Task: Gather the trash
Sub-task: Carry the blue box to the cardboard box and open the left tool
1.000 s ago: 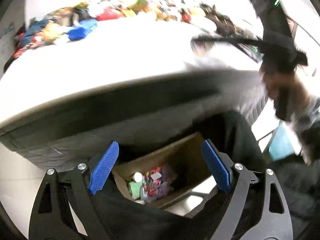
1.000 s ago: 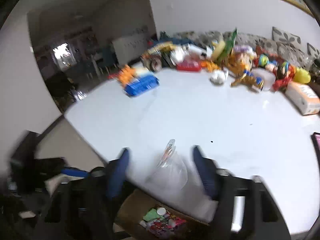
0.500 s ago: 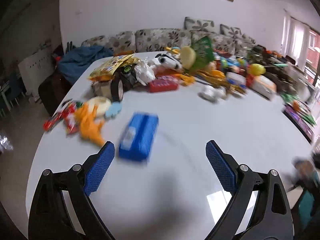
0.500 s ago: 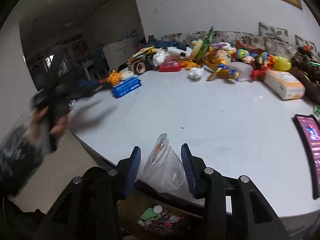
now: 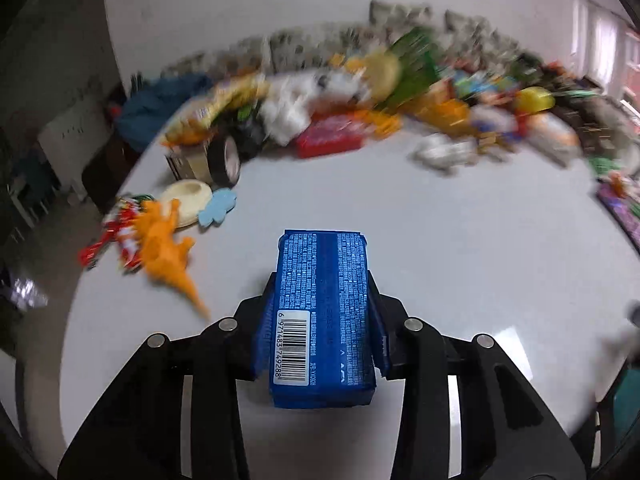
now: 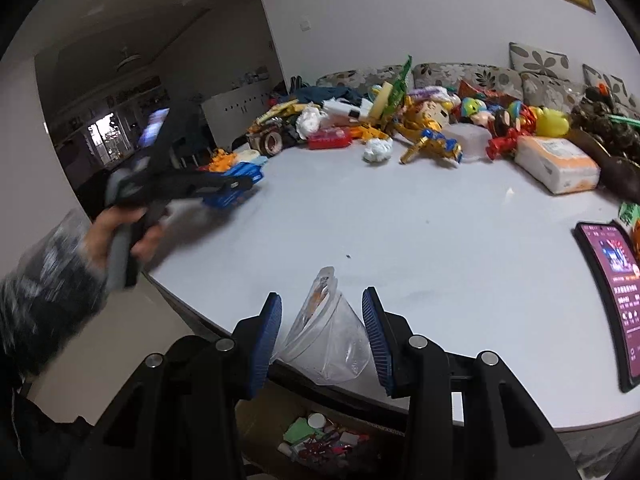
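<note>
On tabletop [image 5: 440, 240], far left side: left hand-held gripper [image 5: 320, 312] has just closed onto blue packet [image 5: 324, 304]. Right hand-held gripper [image 6: 322, 336] pinches clear plastic bag [image 6: 332, 344] at near edge. Step: pickup. Next: carry both to trash box [image 6: 320, 436] below.

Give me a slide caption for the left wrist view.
Left hand-held gripper clamps a blue pack above the cluttered table.
</note>
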Available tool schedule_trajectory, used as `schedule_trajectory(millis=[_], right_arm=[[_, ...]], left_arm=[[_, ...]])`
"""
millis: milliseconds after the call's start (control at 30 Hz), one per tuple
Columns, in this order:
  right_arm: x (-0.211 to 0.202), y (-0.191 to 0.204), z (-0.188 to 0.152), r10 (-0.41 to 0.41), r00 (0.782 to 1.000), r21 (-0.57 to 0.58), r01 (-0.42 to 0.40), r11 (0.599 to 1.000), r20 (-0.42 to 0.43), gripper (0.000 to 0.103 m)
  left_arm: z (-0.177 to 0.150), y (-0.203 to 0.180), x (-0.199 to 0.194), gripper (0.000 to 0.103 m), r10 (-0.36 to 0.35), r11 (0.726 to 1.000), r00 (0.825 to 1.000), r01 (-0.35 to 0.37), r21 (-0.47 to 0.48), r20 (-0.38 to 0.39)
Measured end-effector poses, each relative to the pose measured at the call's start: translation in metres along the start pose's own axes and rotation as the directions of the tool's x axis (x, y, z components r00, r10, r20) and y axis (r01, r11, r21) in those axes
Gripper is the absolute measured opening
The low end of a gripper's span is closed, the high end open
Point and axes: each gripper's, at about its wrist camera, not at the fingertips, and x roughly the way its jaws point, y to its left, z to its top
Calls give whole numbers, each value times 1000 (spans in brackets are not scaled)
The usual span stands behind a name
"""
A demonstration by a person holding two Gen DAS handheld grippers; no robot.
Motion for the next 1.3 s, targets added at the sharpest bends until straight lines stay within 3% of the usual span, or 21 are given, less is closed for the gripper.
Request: schedule_trajectory(millis=[133,200,267,367,400,433,467,500,600,667,733,800,900,1000,1067,1233,1300], right_arm=[[-18,13,-3,82,997,-16,-82,997,-5,42],[-23,23,-13,117,992,-39,-119,992,-45,42],[-22,32,-31,135,984,-63,-143,988,-114,42],[-1,35,-59,144,964,-54,-160,986,-224,43],[14,33,-73,154,950,-29,-168,985,-273,44],[28,30,-84,158,937,-12,-170,985,-311,47],[40,29,-93,146,929,-6,-158,987,-339,63],[56,26,-106,120,917,-5,-132,991,-381,68],[69,21,-121,95,896,7,-102,995,-433,50],[40,27,-101,144,922,-2,-154,988,-359,50],[14,29,-68,181,946,-16,-192,981,-270,56],[-4,26,-19,164,974,-60,-175,983,-154,67],[15,16,52,61,996,-162,-71,984,-67,70],[84,-8,118,-27,996,-200,8,980,-89,71],[130,-25,147,-41,990,-182,15,983,-138,68],[225,-55,186,-112,959,-171,68,983,-261,65],[238,-60,179,-144,942,-169,96,981,-303,44]], left_arm=[[-45,-34,-82,38,-100,994,992,97,50,74],[-70,-47,-100,39,-151,986,987,146,79,56],[-103,-59,-105,39,-220,972,975,220,86,-12],[-143,-72,-77,40,-226,967,963,240,87,-148],[-155,-76,-63,50,-228,964,955,248,91,-192],[-169,-82,-44,72,-212,962,947,245,117,-243],[-178,-87,-30,82,-178,964,947,222,145,-266],[-186,-91,-16,86,-149,963,947,203,174,-284],[-201,-92,22,86,-138,962,923,211,173,-359],[-196,-86,18,86,-167,963,921,229,142,-352],[-180,-73,-3,86,-237,954,928,278,112,-287],[-169,-63,-18,88,-272,949,932,300,91,-238],[-143,-43,-36,89,-300,951,944,307,29,-140],[-122,-30,-52,89,-323,946,943,321,-38,-79],[-107,-17,-62,89,-331,941,943,328,-77,-22],[-77,10,-76,90,-225,966,972,231,-117,67],[-66,21,-73,90,-162,977,983,172,-127,84]])
